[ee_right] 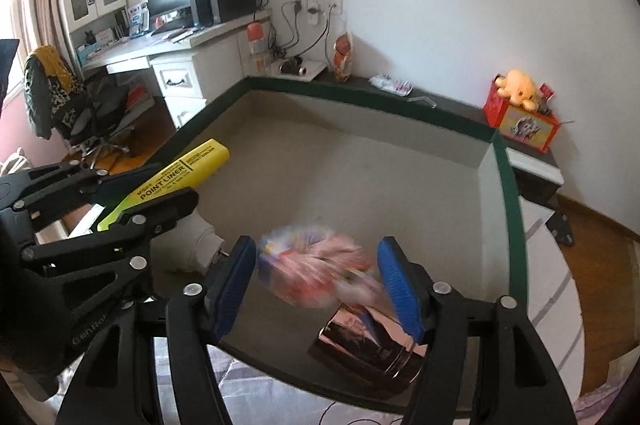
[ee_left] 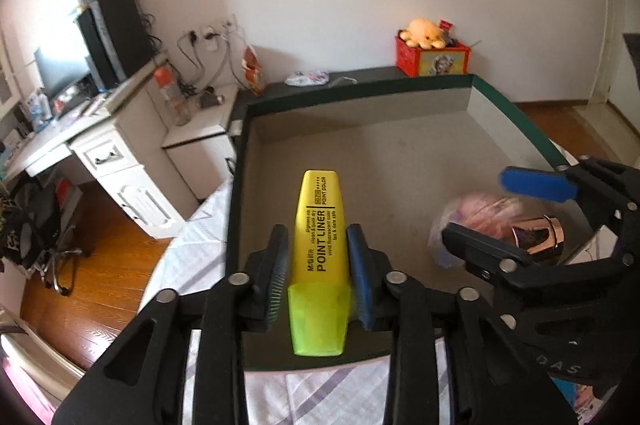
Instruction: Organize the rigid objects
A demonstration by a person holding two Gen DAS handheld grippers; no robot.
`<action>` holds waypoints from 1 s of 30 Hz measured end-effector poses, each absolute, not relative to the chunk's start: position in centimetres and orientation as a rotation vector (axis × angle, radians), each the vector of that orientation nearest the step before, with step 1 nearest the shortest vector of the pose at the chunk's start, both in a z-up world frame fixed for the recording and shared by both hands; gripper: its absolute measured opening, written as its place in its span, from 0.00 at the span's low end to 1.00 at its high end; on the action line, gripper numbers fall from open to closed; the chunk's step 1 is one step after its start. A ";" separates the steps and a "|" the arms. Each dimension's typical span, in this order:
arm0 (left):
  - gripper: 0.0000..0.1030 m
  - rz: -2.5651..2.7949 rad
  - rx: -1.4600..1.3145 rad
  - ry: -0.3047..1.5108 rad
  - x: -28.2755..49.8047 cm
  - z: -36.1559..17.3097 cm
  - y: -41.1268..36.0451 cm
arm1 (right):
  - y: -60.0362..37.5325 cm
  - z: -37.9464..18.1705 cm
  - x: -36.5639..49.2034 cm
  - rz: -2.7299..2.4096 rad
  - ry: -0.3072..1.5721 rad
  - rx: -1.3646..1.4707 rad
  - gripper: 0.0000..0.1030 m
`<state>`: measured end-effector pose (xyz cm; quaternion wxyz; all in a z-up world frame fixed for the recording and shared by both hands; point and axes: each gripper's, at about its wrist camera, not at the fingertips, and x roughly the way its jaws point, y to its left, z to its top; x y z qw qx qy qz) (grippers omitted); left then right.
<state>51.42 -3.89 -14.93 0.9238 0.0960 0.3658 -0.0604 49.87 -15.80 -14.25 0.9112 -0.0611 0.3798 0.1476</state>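
A yellow "Point Liner" highlighter (ee_left: 320,245) stands between the pads of my left gripper (ee_left: 317,231), cap end toward the camera. A thin gap shows at the left pad, so the jaws do not press on it. It hangs over the near left part of a green-rimmed cardboard box (ee_left: 360,91). My right gripper (ee_right: 316,245) is open above the box's near right corner. A motion-blurred pink and purple wrapped packet (ee_right: 312,269) sits between its blue pads, touching neither. A shiny rose-gold and dark jar (ee_right: 368,341) lies on the box floor just below.
A white object (ee_right: 202,241) lies in the box behind the left gripper's fingers. The box rests on a checked bedsheet (ee_left: 200,245). A red toy box with a plush (ee_right: 520,113) stands on the dark ledge beyond. A white desk (ee_right: 176,65) and a chair (ee_right: 72,105) stand at the left.
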 end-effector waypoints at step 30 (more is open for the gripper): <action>1.00 -0.061 0.031 0.358 25.7 -4.0 2.1 | -18.7 -3.6 25.1 0.103 0.382 -0.049 0.87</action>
